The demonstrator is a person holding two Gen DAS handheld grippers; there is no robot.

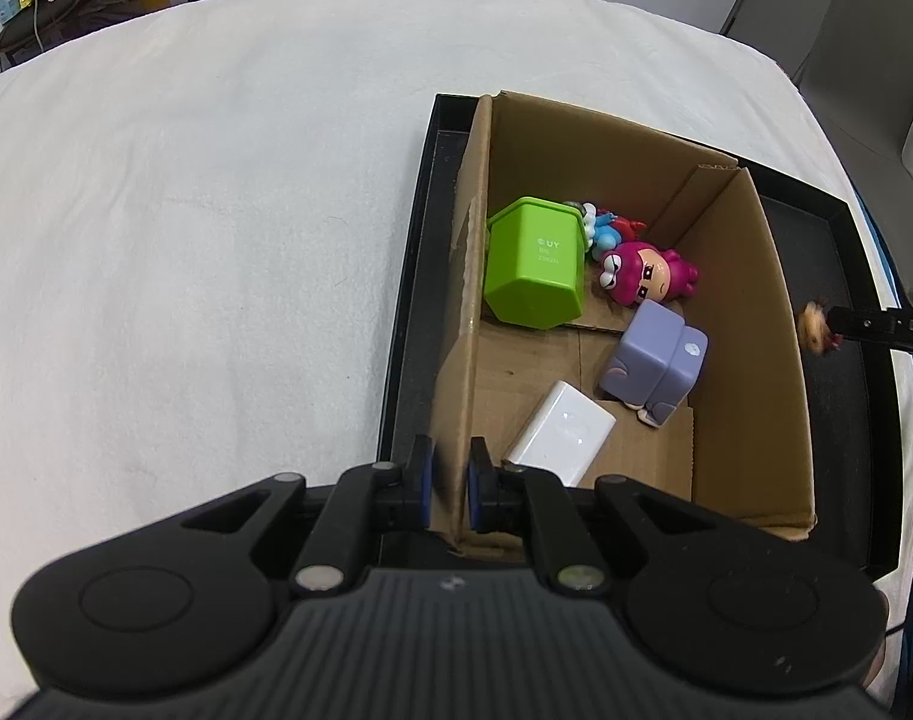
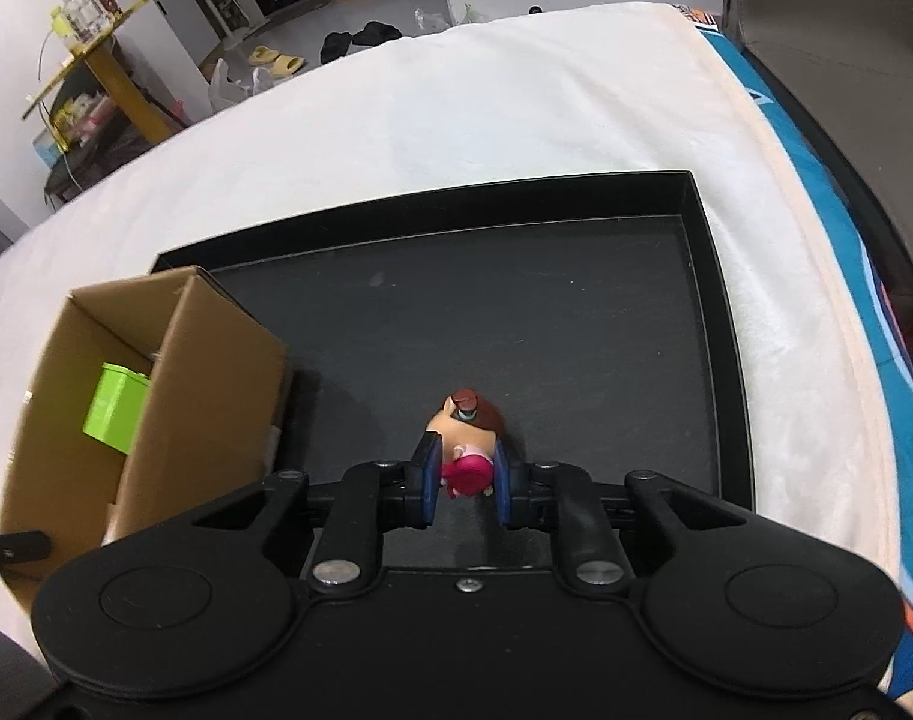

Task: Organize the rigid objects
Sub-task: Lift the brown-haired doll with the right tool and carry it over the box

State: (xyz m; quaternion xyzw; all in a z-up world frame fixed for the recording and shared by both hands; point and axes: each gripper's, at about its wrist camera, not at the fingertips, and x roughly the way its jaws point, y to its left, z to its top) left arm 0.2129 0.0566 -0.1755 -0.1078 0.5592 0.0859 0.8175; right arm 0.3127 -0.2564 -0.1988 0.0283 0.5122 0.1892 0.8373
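Observation:
A cardboard box stands in a black tray on a white cloth. Inside it lie a green bin, a pink figure, a blue-and-red toy, a purple block toy and a white charger. My left gripper is shut on the box's near-left wall. My right gripper is shut on a small doll with brown hair and a pink dress, held above the tray floor. The doll also shows at the right edge of the left wrist view.
The box fills the tray's left part in the right wrist view, with the green bin inside. White cloth covers the table. A grey cabinet stands at the right. Shelves and shoes lie beyond the far edge.

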